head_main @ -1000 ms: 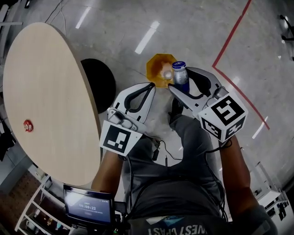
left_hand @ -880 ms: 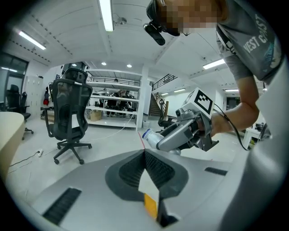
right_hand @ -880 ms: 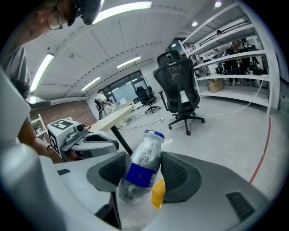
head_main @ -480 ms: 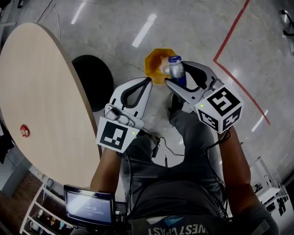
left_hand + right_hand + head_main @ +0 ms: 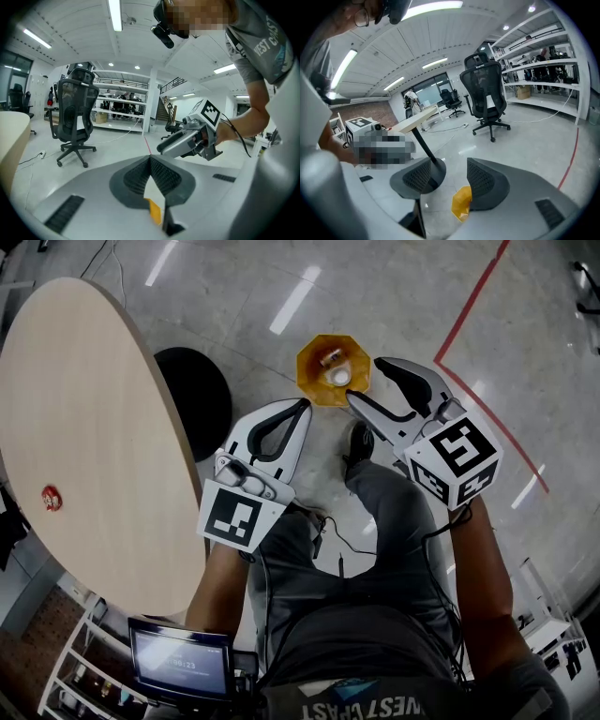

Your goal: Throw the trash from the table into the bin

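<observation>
**Bottle Out of the Right Jaws**

Released the blue-and-silver bottle gripped half a second earlier above the orange octagonal bin [image 5: 306, 367], upper centre of the head view. Hung the right gripper [image 5: 364, 380] there with fingers apart and empty; kept the left gripper [image 5: 306, 411] pinched together on nothing. Probably landed it inside. Left a small red scrap [image 5: 52, 497] on the pale wooden oval table [image 5: 84, 409], far left.
</observation>
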Motion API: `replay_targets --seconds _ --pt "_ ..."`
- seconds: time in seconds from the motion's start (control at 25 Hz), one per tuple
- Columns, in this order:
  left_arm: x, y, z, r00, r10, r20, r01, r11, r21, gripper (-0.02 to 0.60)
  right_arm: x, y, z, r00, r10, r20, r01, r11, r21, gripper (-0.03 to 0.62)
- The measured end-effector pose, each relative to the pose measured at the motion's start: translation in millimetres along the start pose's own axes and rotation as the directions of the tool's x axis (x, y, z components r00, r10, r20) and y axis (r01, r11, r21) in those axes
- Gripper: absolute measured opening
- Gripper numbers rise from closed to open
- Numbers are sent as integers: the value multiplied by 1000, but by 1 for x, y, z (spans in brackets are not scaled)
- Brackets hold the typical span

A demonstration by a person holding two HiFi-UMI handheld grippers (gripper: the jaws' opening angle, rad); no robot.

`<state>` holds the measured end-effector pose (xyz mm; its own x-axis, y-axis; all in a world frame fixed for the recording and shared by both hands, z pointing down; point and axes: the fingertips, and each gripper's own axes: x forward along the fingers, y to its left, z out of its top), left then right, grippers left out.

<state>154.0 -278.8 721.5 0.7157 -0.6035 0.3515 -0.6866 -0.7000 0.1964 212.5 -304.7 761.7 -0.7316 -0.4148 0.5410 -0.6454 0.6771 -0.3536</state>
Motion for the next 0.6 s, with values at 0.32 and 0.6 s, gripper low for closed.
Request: replay_targets --seconds 0.32,0.6 --pt "-37 -25 63 1000 -18 18 17 999 41 41 -51 26 36 999 -46 26 46 999 18 242" --pt "-112 -66 165 997 -24 68 17 995 101 41 -128 87 106 993 -95 73 95 995 -1 242"
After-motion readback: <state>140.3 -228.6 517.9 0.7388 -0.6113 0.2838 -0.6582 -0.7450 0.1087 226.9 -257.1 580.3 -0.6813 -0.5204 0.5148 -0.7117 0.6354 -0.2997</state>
